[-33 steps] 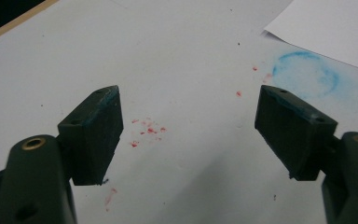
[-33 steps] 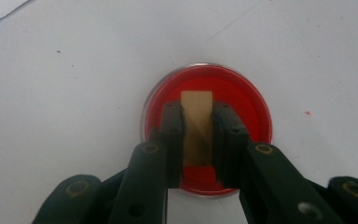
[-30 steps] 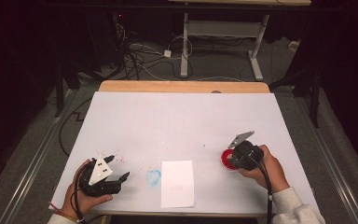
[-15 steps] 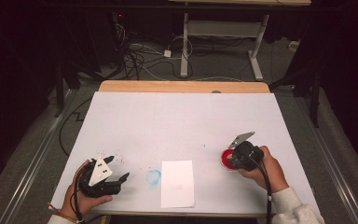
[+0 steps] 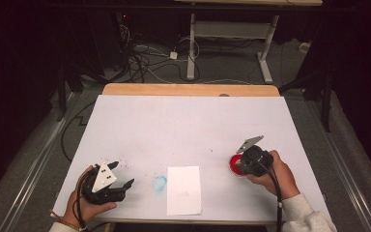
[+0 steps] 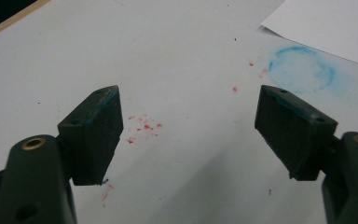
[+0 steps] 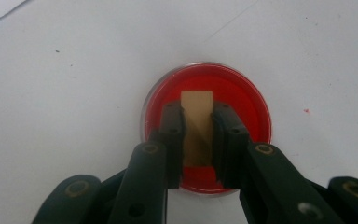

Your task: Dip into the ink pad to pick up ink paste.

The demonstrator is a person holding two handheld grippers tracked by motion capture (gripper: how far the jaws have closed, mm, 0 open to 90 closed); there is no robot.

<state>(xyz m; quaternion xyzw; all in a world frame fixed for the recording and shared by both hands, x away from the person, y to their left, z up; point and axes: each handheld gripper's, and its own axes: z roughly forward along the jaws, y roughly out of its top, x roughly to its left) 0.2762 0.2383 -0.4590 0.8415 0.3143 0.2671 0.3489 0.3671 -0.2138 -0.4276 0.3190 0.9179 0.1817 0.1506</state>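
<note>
A round red ink dish (image 7: 247, 100) with a clear rim sits on the white table at the right (image 5: 233, 165). My right gripper (image 7: 197, 116) points down into it, shut on a small tan block (image 7: 196, 99) that stands in the red. In the high view a hand holds the right gripper (image 5: 245, 161) over the dish. At the front left corner my left gripper (image 5: 122, 174) rests low, held by the other hand. Its jaws (image 6: 189, 121) stand wide open with nothing between them. A white sheet of paper (image 5: 183, 189) lies at the front middle.
A faint blue ring stain (image 5: 159, 183) marks the table between the left gripper and the paper, also blue ring (image 6: 300, 69). Small red specks (image 6: 142, 126) dot the surface by the left jaws. A wooden strip (image 5: 188, 89) edges the table's far side; cables lie on the floor beyond.
</note>
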